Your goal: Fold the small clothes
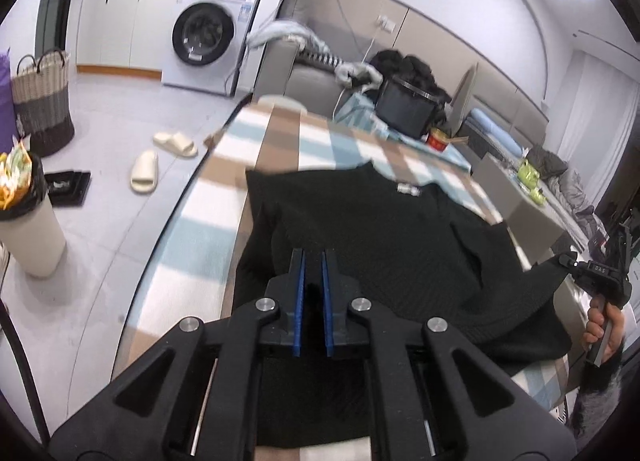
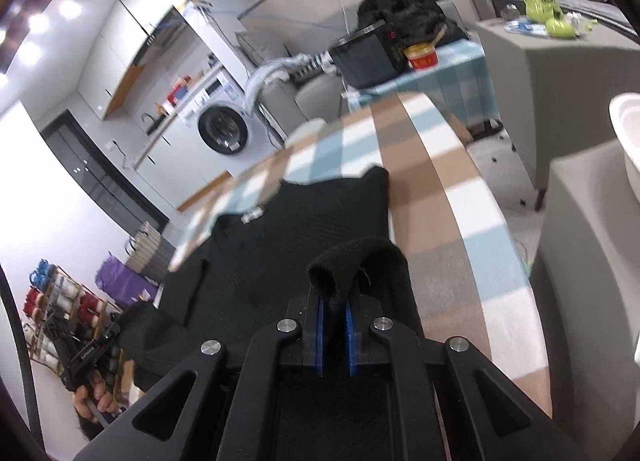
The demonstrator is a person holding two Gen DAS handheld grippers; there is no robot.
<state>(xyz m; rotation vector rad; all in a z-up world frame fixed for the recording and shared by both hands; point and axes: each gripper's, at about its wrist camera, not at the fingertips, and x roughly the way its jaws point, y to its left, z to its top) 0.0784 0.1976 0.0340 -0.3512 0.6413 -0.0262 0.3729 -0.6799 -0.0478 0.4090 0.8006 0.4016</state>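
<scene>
A small black knit sweater (image 1: 384,229) lies spread on the checked tablecloth, neck label toward the far end. It also shows in the right wrist view (image 2: 320,229). My left gripper (image 1: 314,261) is shut on the near hem of the sweater, black cloth pinched between its blue pads. My right gripper (image 2: 334,299) is shut on a bunched fold of the sweater's near edge (image 2: 344,265), which sticks up above the fingertips. The right gripper also shows at the far right of the left wrist view (image 1: 568,261), holding the sweater's other corner. The left gripper appears at the lower left of the right wrist view (image 2: 116,329).
The table (image 1: 208,229) has a brown, blue and white checked cloth. At its far end stand a black appliance (image 1: 404,109) and a red cup (image 1: 438,139). Slippers (image 1: 160,161), a bin (image 1: 24,221), a woven basket (image 1: 42,101) and a washing machine (image 1: 208,33) are at the left.
</scene>
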